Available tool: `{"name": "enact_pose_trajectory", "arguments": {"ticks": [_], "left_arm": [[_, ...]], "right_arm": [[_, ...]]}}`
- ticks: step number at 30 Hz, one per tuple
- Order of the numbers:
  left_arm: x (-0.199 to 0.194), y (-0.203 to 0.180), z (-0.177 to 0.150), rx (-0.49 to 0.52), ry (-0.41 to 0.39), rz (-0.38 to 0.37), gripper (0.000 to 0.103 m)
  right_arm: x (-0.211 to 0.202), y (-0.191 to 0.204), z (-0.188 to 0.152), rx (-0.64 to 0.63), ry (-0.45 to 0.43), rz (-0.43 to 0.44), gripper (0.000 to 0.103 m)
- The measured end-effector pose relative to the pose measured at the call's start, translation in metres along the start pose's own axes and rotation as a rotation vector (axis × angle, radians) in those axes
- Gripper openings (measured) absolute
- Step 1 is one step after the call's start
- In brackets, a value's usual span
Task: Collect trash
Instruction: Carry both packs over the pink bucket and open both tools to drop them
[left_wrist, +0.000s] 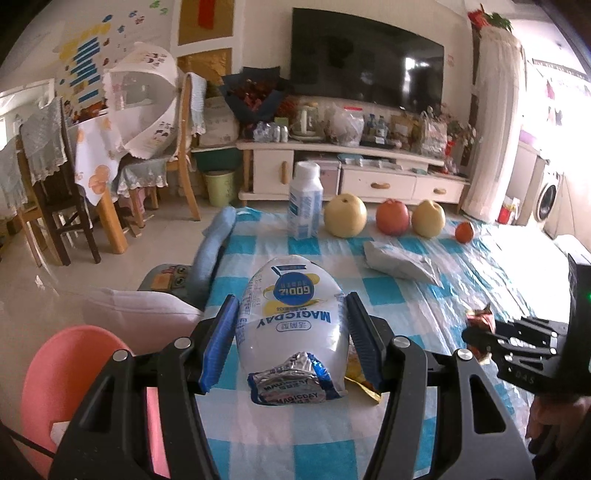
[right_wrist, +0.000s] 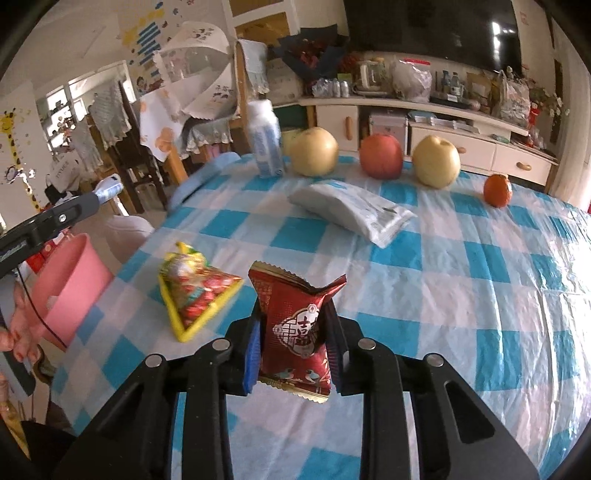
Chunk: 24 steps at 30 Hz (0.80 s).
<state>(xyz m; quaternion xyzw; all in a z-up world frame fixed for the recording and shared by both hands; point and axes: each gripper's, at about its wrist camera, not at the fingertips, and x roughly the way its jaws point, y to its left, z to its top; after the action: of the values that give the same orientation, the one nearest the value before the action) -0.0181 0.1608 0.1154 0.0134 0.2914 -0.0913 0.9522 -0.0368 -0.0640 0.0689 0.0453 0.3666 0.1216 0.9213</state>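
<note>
White yogurt pouch (left_wrist: 291, 325) clamped in the left gripper (left_wrist: 291, 339); right gripper (right_wrist: 293, 349) grips a red wrapper (right_wrist: 295, 332), yellow packet (right_wrist: 195, 295) at ten o'clock

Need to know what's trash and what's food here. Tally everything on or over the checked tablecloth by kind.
Round fruit: 4 (pear, apple, pear, small orange fruit)
Bottle: 1
Wrappers and packets: 4 (white pouch, red wrapper, yellow triangular packet, flat white packet)
Total: 9
</note>
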Motion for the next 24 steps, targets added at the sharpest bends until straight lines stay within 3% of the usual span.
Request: {"name": "enact_pose_trajectory", "arguments": {"ticks": [8,14,24], "left_arm": [[-0.024,0.033,0.006,-0.061,-0.042,0.030,0.060],[-0.041,0.070,0.006,-0.126,-0.065,0.105,0.060],[-0.061,0.139,-0.002,-0.272,-0.066,0.245,0.060]], "right_arm": [[-0.016,0.039,0.011,-0.006,-0.022,0.092,0.031],[-0.019,0.088,0.025,-0.023,-0.025,0.225,0.031],[-0.007,0.213,0.047,-0.177,-0.006,0.433,0.031]]}}
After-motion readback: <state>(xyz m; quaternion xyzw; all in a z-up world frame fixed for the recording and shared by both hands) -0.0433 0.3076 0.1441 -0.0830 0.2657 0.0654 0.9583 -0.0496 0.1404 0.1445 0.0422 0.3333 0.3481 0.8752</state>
